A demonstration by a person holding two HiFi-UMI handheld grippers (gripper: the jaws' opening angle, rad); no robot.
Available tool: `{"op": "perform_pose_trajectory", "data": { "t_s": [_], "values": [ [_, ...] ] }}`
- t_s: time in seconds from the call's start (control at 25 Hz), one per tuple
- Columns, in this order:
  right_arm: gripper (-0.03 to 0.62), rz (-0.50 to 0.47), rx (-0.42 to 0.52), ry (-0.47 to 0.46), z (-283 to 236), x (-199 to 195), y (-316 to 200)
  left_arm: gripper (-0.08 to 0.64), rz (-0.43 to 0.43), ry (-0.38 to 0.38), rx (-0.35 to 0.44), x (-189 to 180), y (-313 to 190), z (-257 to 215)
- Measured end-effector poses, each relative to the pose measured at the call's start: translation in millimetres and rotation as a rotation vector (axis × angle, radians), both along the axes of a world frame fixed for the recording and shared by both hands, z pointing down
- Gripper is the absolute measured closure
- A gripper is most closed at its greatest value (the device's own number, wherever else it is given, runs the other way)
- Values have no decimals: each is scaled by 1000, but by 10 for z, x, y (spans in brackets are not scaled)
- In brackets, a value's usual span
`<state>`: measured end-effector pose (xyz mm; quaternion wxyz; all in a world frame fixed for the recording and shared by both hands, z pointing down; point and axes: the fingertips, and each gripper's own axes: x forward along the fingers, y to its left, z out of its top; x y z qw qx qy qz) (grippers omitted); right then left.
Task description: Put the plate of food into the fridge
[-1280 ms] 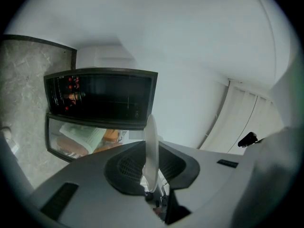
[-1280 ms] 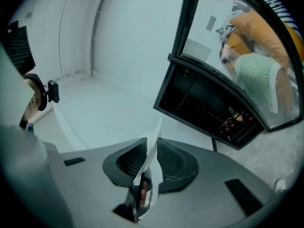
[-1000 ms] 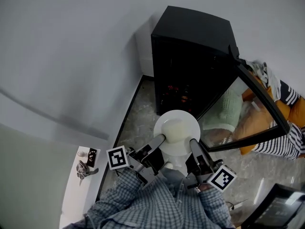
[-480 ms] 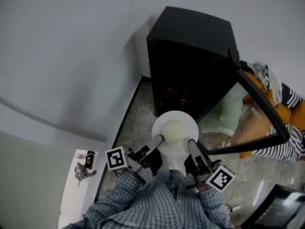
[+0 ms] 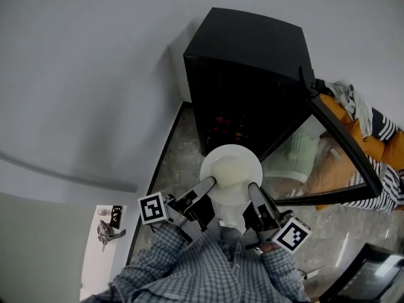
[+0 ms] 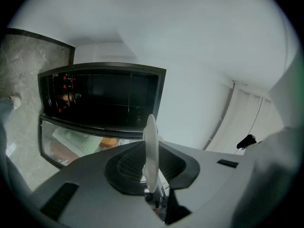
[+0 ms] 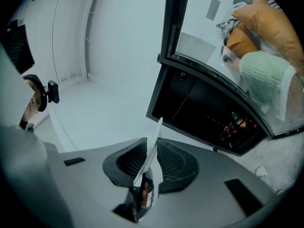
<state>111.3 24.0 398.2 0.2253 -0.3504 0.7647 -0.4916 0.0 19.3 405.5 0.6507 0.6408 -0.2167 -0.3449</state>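
A round white plate (image 5: pixel 231 173) with pale food on it is held level in front of me, over the floor before the fridge. My left gripper (image 5: pixel 214 183) is shut on the plate's near-left rim, and the rim (image 6: pixel 150 151) shows edge-on between its jaws. My right gripper (image 5: pixel 252 188) is shut on the near-right rim, again with the rim (image 7: pixel 151 152) edge-on between its jaws. The black fridge (image 5: pixel 249 74) stands just beyond the plate, dark inside with small red lights. Its glass door (image 5: pixel 338 153) swings wide open to the right.
A white wall runs along the left, with grey stone floor (image 5: pixel 180 150) at the fridge's foot. Orange cushions and striped cloth (image 5: pixel 379 137) lie behind the glass door. A white ledge (image 5: pixel 104 232) at lower left carries small items. A dark screen (image 5: pixel 372 276) sits at lower right.
The plate and both grippers have moved a little forward toward the fridge, and the fridge's open front looms larger. Both grips on the rim are unchanged.
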Motion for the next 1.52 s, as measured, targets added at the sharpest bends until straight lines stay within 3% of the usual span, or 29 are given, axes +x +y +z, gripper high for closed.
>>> {"op": "perform_pose_trajectory", "data": {
  "t_s": [0.48, 1.52],
  "values": [
    [520, 40, -29, -27, 25, 60, -610, 497, 24, 3, -10, 71, -647, 20],
    [520, 137, -38, 34, 117, -180, -1817, 497, 109, 9, -16, -172, -1925, 126]
  ]
}}
